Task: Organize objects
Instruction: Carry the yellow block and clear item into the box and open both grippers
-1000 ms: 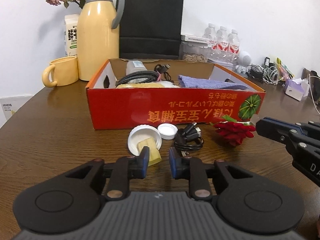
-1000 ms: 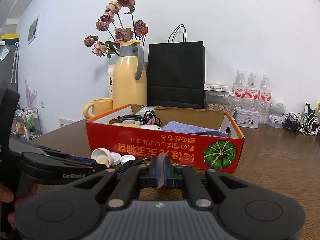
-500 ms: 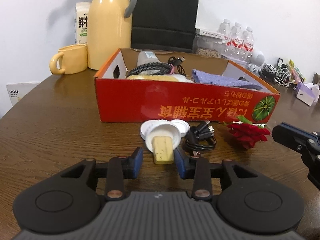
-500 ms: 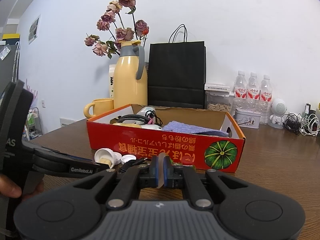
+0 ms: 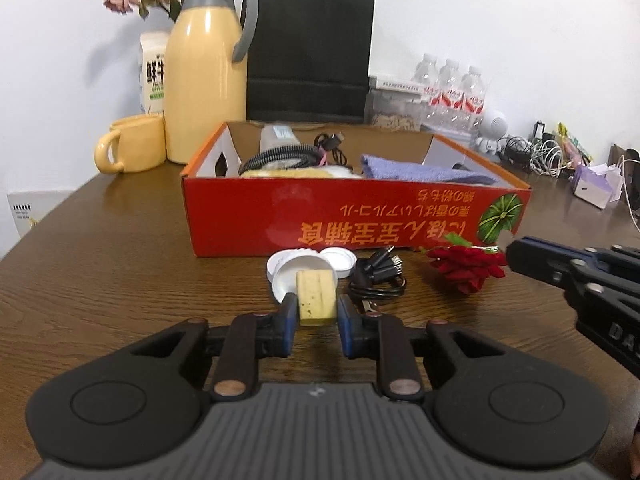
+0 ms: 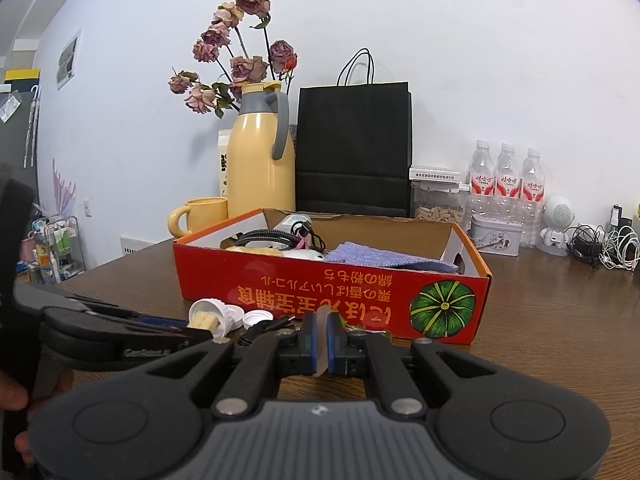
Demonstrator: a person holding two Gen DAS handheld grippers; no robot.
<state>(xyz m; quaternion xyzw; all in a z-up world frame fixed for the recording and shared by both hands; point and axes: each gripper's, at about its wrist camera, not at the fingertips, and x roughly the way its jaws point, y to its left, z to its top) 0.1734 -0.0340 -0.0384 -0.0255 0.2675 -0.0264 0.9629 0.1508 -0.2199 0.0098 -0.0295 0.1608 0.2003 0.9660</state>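
A red cardboard box (image 5: 360, 220) holds a cable, a blue cloth (image 5: 424, 172) and other items. In front of it lie a white jar on its side with a yellow sponge block (image 5: 316, 294) sticking out, a white lid (image 5: 340, 258), a coiled black cable (image 5: 378, 276) and a red rose (image 5: 466, 266). My left gripper (image 5: 317, 318) is open, its pads on either side of the sponge block's near end. My right gripper (image 6: 320, 340) is shut with nothing between its pads, low over the table before the box (image 6: 332, 292). It also shows in the left wrist view (image 5: 560, 268), right of the rose.
A yellow thermos jug (image 5: 206, 76), a yellow mug (image 5: 132, 148), a black paper bag (image 5: 308, 52) and water bottles (image 5: 452, 92) stand behind the box. Cables and small items (image 5: 548, 156) crowd the far right. The table's left edge is near the mug.
My left gripper has shifted right and forward and opened wider, so the sponge block now sits between its pads. The right gripper has stayed shut and almost still.
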